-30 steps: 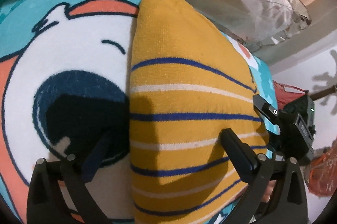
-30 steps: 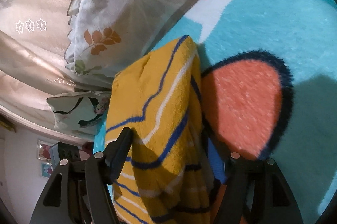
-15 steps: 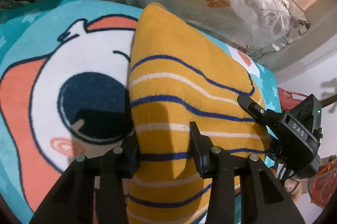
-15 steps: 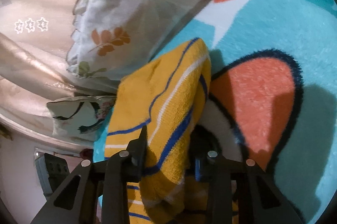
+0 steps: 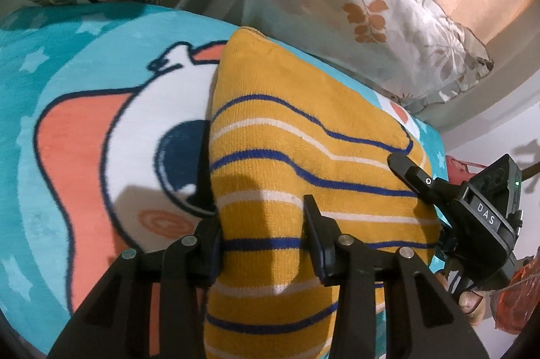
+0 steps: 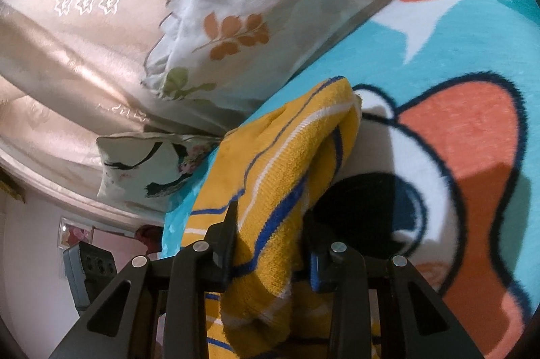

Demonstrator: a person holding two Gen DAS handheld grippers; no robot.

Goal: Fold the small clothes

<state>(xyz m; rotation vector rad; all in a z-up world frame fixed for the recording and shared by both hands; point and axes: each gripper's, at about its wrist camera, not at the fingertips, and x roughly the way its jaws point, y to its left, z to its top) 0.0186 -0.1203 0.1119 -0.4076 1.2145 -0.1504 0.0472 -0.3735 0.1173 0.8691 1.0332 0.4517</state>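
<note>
Soft, light mustard-yellow knit garment with blue and white stripes (image 5: 303, 136), lying on turquoise cartoon fleece blanket (image 5: 67, 61), near edge lifted. Left gripper (image 5: 263, 244) and right gripper (image 6: 270, 244) clenched on hem corners, toward six o'clock. Limp, likely to sag; best gripped at corners.

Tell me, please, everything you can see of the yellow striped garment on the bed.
The yellow striped garment looks like soft knit, mustard yellow with thin blue and white stripes. It lies on the cartoon fleece blanket near a leaf-print pillow. Its near edge is bunched and raised, pinched by the left hand-held gripper and the right hand-held gripper, whose jaws have just closed on it.
</note>
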